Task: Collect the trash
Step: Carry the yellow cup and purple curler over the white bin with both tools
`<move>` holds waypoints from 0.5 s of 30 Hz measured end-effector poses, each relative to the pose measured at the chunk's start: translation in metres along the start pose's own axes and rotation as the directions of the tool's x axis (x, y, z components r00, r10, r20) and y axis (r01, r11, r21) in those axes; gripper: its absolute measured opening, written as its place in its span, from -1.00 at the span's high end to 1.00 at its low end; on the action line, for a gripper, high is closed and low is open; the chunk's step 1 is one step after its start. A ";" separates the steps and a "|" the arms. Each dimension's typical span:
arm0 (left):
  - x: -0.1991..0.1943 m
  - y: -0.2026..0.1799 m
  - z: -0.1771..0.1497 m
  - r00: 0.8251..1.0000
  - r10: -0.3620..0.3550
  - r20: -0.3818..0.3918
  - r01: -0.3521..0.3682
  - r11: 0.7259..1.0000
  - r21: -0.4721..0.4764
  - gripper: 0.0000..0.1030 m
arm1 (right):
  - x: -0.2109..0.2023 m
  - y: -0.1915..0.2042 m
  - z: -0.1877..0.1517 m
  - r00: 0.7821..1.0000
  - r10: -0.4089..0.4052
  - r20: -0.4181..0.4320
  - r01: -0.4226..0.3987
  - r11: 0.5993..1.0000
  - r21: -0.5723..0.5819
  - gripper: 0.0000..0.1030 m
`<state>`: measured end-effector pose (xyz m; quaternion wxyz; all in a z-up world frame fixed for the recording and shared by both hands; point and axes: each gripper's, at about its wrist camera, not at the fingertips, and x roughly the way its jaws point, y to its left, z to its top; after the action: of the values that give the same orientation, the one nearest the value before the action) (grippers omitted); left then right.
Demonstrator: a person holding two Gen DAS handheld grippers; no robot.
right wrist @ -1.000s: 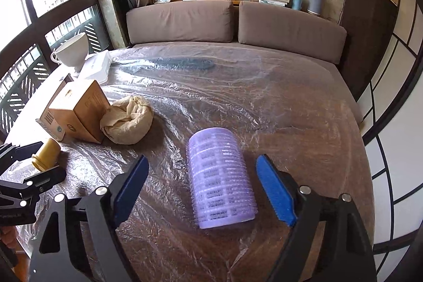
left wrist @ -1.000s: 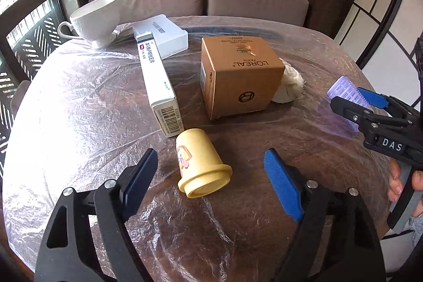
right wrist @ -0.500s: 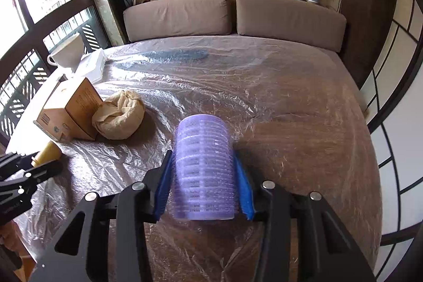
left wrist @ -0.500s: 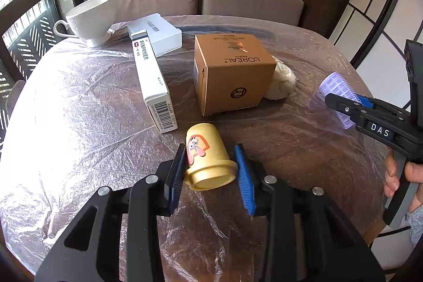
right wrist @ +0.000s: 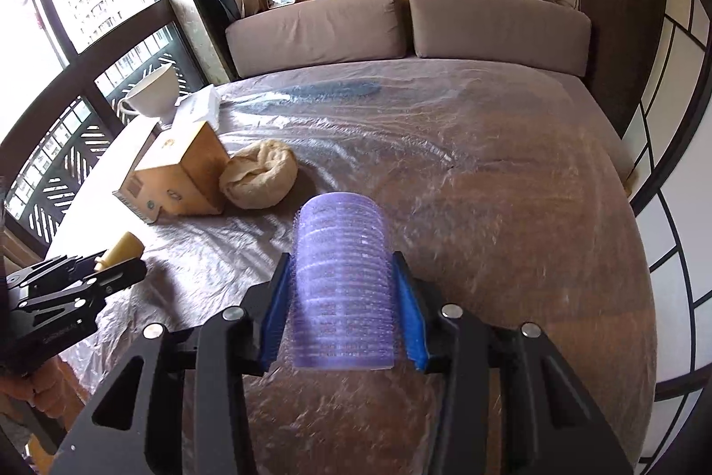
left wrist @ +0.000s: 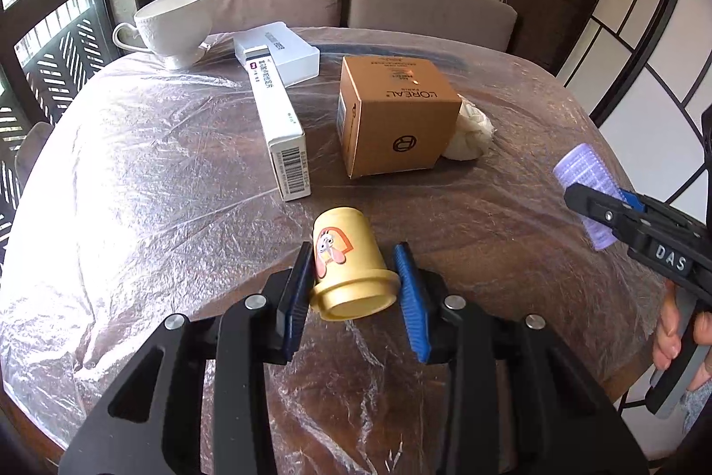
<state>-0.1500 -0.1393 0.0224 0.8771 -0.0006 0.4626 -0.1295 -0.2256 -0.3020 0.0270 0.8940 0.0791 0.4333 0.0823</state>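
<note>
Gripping with both tools at once, we hold two pieces of trash above and on the plastic-covered worktop (left wrist: 133, 172). Our left tool (left wrist: 353, 288) has just closed its blue pads on the yellow cup (left wrist: 349, 263), which lies on its side with the open rim toward the camera and a cartoon sticker on its wall; the left pad presses the flared rim, the right pad sits against the rim's other side. The cup rests near the front edge of the worktop, just in front of the long white carton (left wrist: 280, 127) with a barcode on its end.

Our right tool (right wrist: 342, 314) has likewise just clamped down on the purple hair roller (right wrist: 342, 288), both pads pressed into its bristly sides; the roller points away from the camera. In the left wrist view the same roller (left wrist: 583, 181) shows at the right edge, held in the black tool, with fingers of a hand (left wrist: 672, 323) wrapped on its handle.

Behind the cup stands the brown cardboard box (left wrist: 391, 119), and a crumpled beige cloth (left wrist: 471, 136) touches its right side. Farther back sit a flat white box (left wrist: 285, 52) and a white teacup (left wrist: 173, 25) near the window side. A brown sofa back (right wrist: 400, 25) runs beyond the worktop.
</note>
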 end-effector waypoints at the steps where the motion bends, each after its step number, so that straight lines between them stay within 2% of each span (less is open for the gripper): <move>1: -0.001 0.000 -0.001 1.000 -0.003 -0.001 0.003 1.000 -0.004 0.25 | -0.002 0.001 -0.002 1.000 0.011 -0.003 -0.011 1.000 0.005 0.17; 15: -0.024 -0.006 -0.020 1.000 -0.007 0.008 0.007 1.000 -0.013 0.25 | -0.032 0.035 -0.040 0.996 0.089 -0.020 -0.089 0.996 -0.023 0.17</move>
<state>-0.1805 -0.1369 0.0310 0.8783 -0.0085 0.4602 -0.1296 -0.2791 -0.2721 0.0343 0.8861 0.0868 0.4369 0.1281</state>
